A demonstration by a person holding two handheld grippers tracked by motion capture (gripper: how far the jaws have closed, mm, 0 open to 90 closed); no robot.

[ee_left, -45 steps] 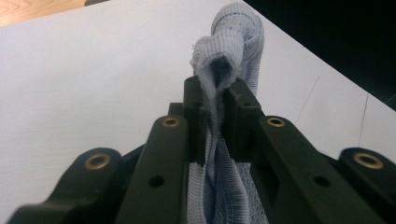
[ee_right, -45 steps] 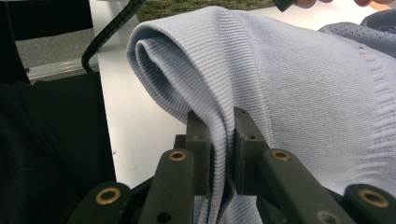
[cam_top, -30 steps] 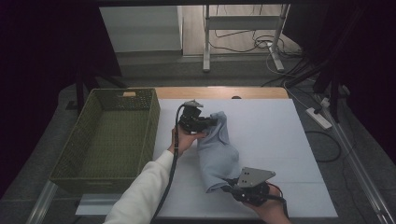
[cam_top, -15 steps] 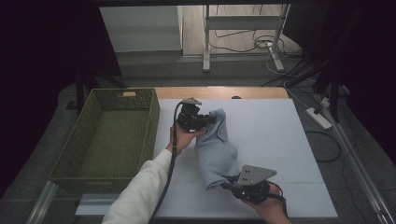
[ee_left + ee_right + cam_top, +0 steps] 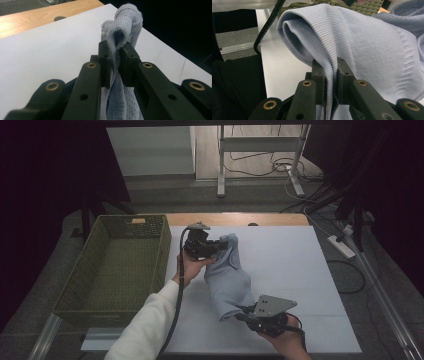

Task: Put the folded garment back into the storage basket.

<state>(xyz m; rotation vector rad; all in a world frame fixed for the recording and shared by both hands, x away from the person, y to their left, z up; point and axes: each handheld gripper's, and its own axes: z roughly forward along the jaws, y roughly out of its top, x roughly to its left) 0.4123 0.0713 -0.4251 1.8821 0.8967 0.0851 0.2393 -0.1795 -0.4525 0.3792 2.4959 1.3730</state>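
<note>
Both grippers are clamped on the light blue knit cloth (image 5: 227, 280): left gripper (image 5: 216, 248) pinches a bunched end at the far side, jaws nearly together with the fabric doubled over their tips (image 5: 122, 32); right gripper (image 5: 248, 311) bites a folded ribbed edge at the near side (image 5: 332, 67). The cloth hangs between them over the middle of the white table (image 5: 295, 265), sagging and partly twisted, not spread flat. Risks as I read it: the left bite is shallow and on a rolled lump, so a sideways tug could pull it free; the right bite takes several layers, so one layer may slide out and leave the cloth lopsided. Pulling the hands apart too fast would strain both bites at once. The left cable (image 5: 175, 305) trails along the sleeve (image 5: 145, 330) and could snag on the green basket (image 5: 87, 265) rim if that hand swings towards it. Room: basket sits just beside the table's left edge; open white surface to the right and beyond; near edge is close to the right hand (image 5: 285, 340), so little margin there
</note>
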